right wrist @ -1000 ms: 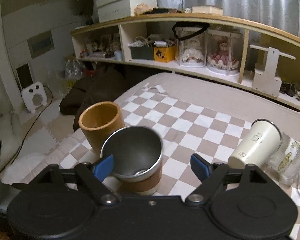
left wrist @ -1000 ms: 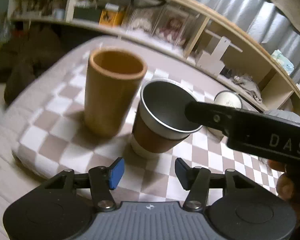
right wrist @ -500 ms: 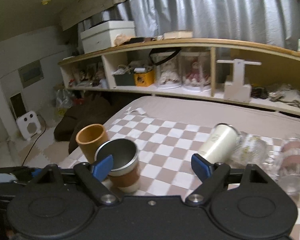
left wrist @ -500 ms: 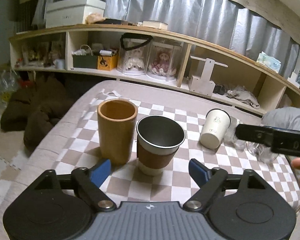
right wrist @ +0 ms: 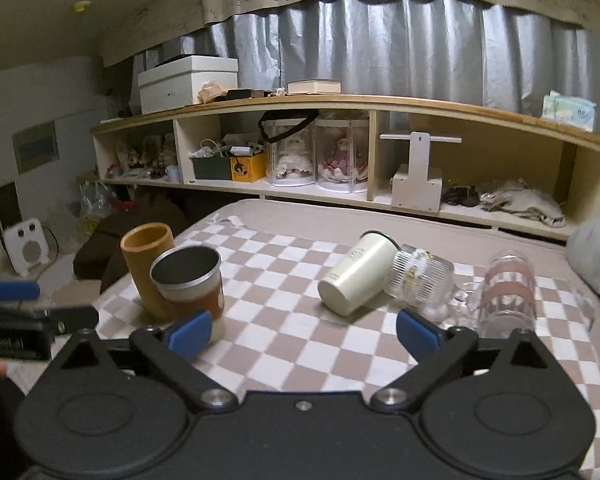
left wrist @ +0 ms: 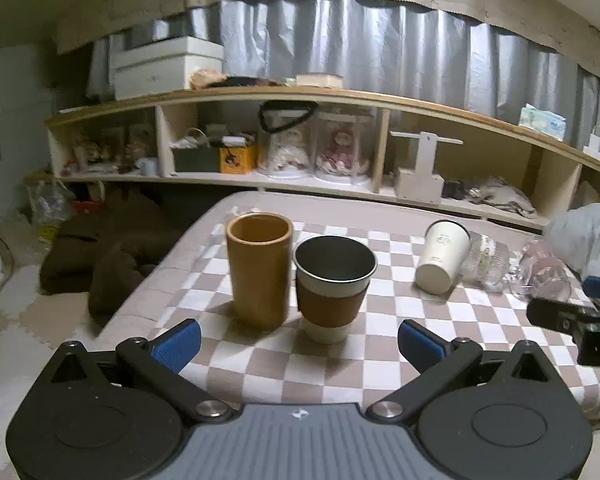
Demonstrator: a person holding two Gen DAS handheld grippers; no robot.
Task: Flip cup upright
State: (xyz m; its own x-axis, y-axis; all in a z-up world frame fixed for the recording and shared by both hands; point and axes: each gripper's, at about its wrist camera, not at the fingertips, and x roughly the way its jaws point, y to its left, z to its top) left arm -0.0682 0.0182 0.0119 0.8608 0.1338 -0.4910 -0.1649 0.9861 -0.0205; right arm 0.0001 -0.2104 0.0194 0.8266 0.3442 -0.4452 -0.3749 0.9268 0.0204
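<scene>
Right wrist view is read from its left edge across. A tan cylinder cup (right wrist: 148,268) and a steel cup with a brown sleeve (right wrist: 190,280) are seen standing upright, touching or nearly so, on the checked cloth (right wrist: 292,344). Ahead of the right gripper (right wrist: 304,330), whose blue pads are spread wide with nothing between them, a white cup (right wrist: 354,278) is seen lying on its side. Its long axis is laid on a diagonal: the closed base is turned toward the camera and to the left, the rim away and to the right, where it is pressed against a ribbed glass (right wrist: 420,280), also tipped over. Further right, a pink-banded glass (right wrist: 508,292) is seen, its pose hard to read.

In the left wrist view the left gripper (left wrist: 300,344) is likewise held wide apart and empty, pointed at the two standing cups, with the white cup (left wrist: 442,258) well off to its right. The right gripper is judged the nearer, and a grasp across the body, square to that diagonal, is what the coming move is thought to depend on.
</scene>
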